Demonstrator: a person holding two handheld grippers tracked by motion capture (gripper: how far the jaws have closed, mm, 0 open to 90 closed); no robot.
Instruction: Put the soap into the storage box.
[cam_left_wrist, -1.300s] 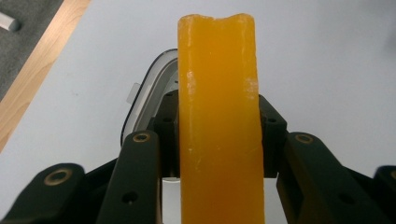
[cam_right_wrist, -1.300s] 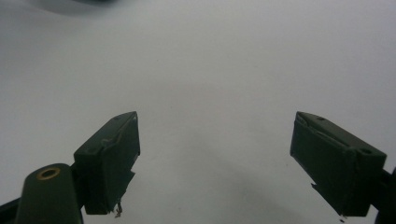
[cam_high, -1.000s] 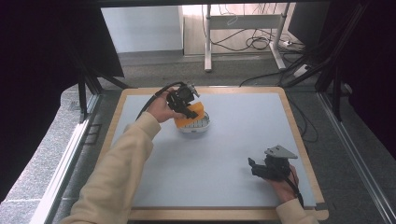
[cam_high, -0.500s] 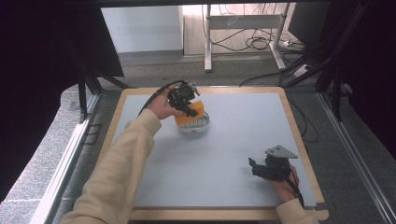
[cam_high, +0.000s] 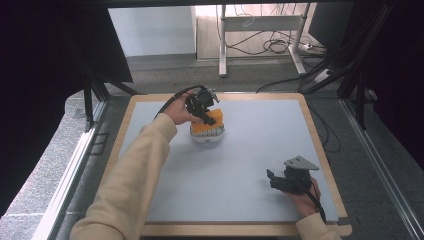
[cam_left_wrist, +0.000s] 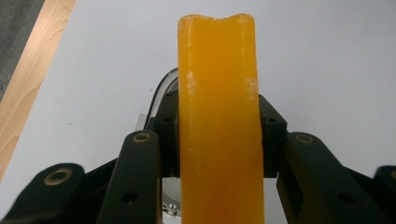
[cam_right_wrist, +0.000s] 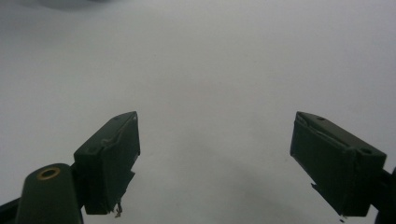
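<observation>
Left gripper (cam_high: 206, 111) clenched on an orange sponge (cam_high: 210, 122), pads pressing both flat sides; in the left gripper view the sponge (cam_left_wrist: 218, 126) stands upright between the jaws. Sponge sits on or in a white bowl-like dish (cam_high: 207, 136) at the far left-centre of the bench (cam_high: 240, 165); can't tell if it touches the bottom. Right gripper (cam_high: 276, 180) released, jaws wide apart, nothing between them, low over bare bench near the right front corner, well apart from the dish.
</observation>
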